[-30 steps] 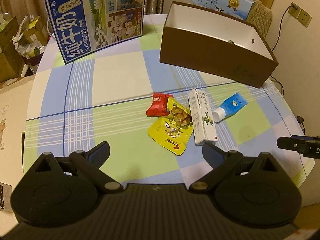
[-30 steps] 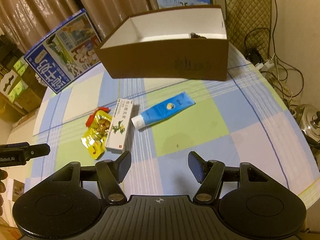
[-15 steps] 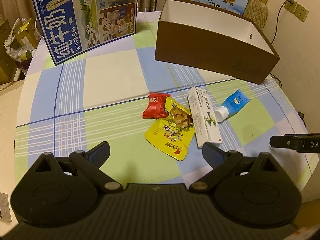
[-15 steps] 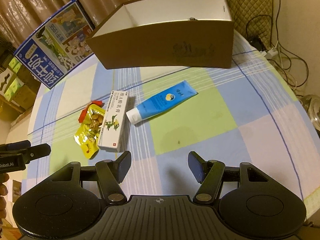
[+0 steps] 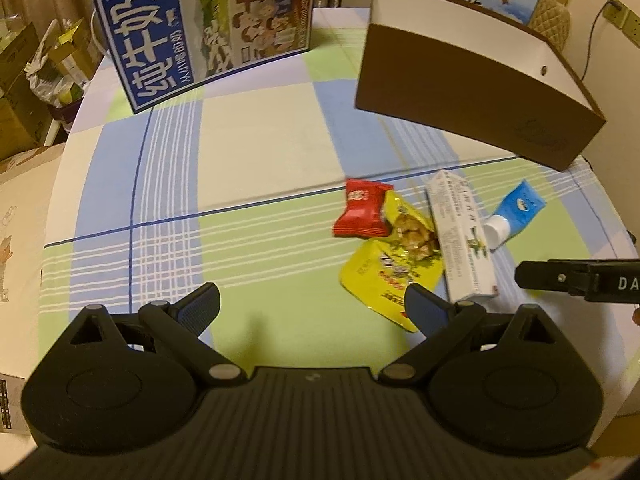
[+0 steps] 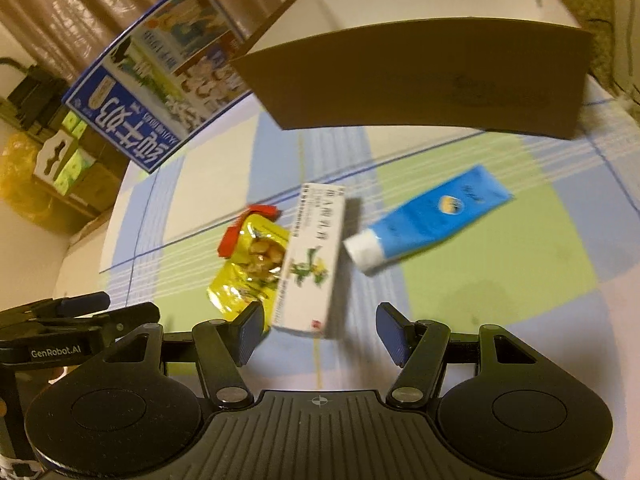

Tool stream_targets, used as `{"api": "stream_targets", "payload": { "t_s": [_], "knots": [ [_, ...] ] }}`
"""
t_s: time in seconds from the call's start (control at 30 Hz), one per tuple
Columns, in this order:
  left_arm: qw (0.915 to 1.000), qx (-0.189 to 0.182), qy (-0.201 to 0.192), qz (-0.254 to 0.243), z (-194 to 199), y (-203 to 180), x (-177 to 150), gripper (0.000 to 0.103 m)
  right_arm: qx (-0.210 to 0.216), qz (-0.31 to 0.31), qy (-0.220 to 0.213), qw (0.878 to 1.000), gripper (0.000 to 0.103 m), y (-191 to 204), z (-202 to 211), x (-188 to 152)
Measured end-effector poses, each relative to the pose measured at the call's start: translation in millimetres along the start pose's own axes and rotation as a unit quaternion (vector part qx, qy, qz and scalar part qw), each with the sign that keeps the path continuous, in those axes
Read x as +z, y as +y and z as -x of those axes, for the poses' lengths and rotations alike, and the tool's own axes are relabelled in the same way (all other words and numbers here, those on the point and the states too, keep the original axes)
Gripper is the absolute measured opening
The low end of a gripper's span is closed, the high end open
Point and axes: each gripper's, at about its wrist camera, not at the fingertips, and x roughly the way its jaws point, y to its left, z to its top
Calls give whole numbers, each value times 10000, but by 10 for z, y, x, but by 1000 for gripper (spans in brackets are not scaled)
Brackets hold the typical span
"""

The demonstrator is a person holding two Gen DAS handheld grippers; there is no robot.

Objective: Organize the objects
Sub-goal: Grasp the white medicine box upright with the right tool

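- The right gripper [image 6: 320, 330] is hovering low over the desk [image 6: 500, 300] with its jaws standing apart and holding nothing; the white carton [image 6: 310, 264] is lying directly ahead, its near end sitting just inside the gap between the fingers.
- The carton's long axis is running near-to-far — roughly in line with the gripper's forward direction, so the jaws are standing across its narrow width.
- The left gripper [image 5: 312, 312] is also spread and empty, with the yellow snack pouch [image 5: 390, 272] just ahead of its right finger.
- The blue tube [image 6: 432, 220] is lying to the right of the carton, angled toward the brown box [image 6: 420, 80] at the far side.
- Judged from this layout, the right gripper is the nearer one to the carton.
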Motion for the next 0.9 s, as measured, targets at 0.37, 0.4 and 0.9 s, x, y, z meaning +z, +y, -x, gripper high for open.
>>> {"api": "stream_targets", "payload": {
  "t_s": [0.37, 0.4, 0.9],
  "knots": [
    [9999, 79, 76, 66, -195, 163, 58, 97, -72, 72, 186, 9998, 48, 51, -481, 120],
    [9999, 83, 87, 56, -211, 168, 65, 97, -74, 52, 195, 9998, 48, 43, -504, 126],
    [9992, -223, 127, -304, -418, -49, 112, 97, -120, 166, -37, 9998, 35, 33, -503, 183]
  ]
}}
